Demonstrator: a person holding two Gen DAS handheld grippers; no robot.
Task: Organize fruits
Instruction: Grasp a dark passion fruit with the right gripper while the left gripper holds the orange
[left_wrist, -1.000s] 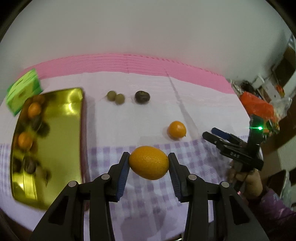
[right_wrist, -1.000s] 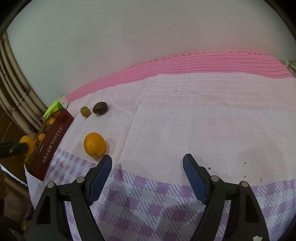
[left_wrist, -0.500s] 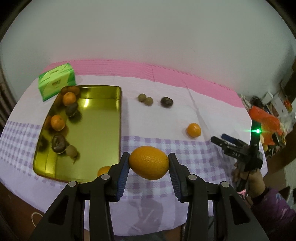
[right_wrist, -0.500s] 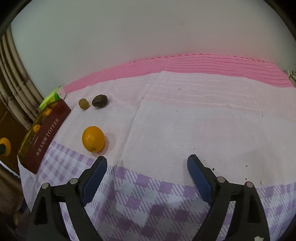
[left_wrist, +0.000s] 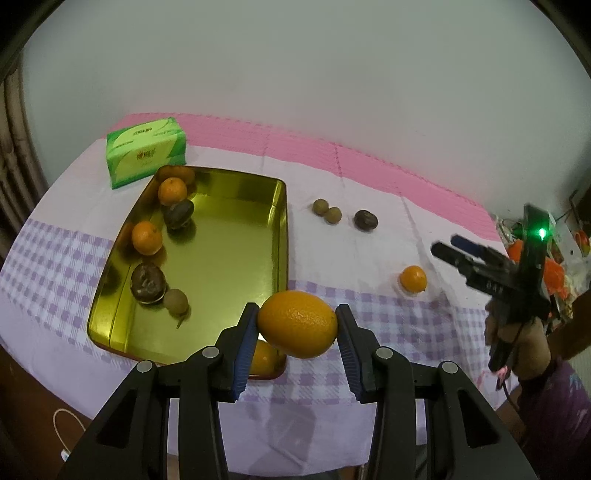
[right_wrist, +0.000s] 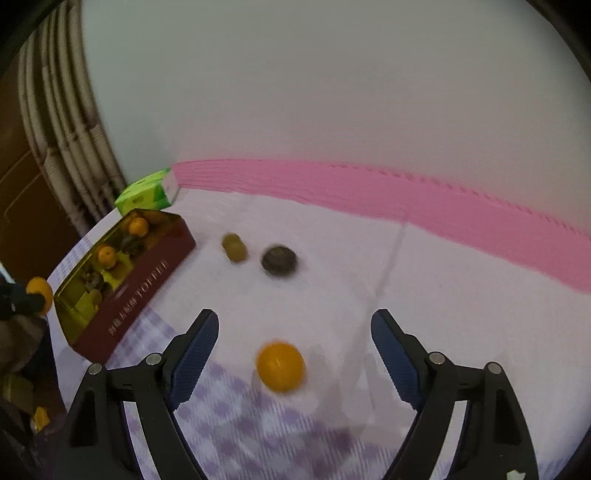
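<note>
Left hand-held gripper (left_wrist: 297, 324) clamps the big orange (left_wrist: 297, 324) crosswise, above the gold tin's (left_wrist: 281, 229) near corner for dropping in. Right hand-held gripper (right_wrist: 294, 352) gapes wide around the small orange (right_wrist: 280, 366), at 6 o'clock from the dark fruit (right_wrist: 279, 260).

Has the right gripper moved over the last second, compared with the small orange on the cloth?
Yes. The right gripper has swung left toward the small orange, which now sits between its open fingers rather than outside the left finger.
</note>
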